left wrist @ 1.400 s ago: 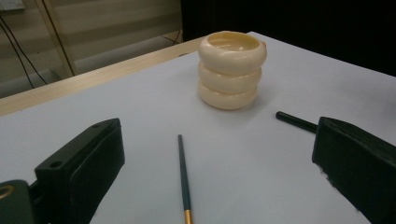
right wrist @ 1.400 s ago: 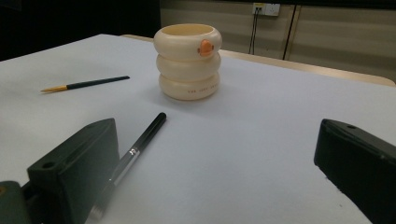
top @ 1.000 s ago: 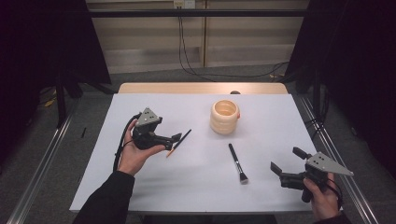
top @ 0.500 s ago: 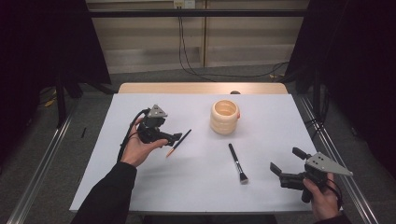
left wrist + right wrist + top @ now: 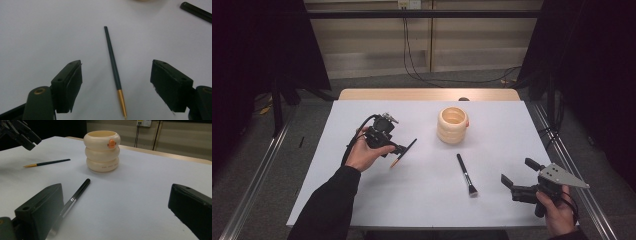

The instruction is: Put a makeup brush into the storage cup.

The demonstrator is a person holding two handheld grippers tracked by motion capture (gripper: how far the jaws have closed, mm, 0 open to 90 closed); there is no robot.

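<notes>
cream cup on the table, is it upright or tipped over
Upright. The cream cup stands on its base on the white table, its open rim facing up in the right gripper view and the high view.

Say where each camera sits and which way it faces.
High view: above the person's side, facing forward and down on the table; both forearms, hands, left claw, right claw.
Left gripper view: on the left claw, looking down at the thin brush; its jaws have just been closing, not touching it.
Right gripper view: on the right claw, low, facing the cream cup; its jaws.
Shared: thin brush, thick brush.
</notes>
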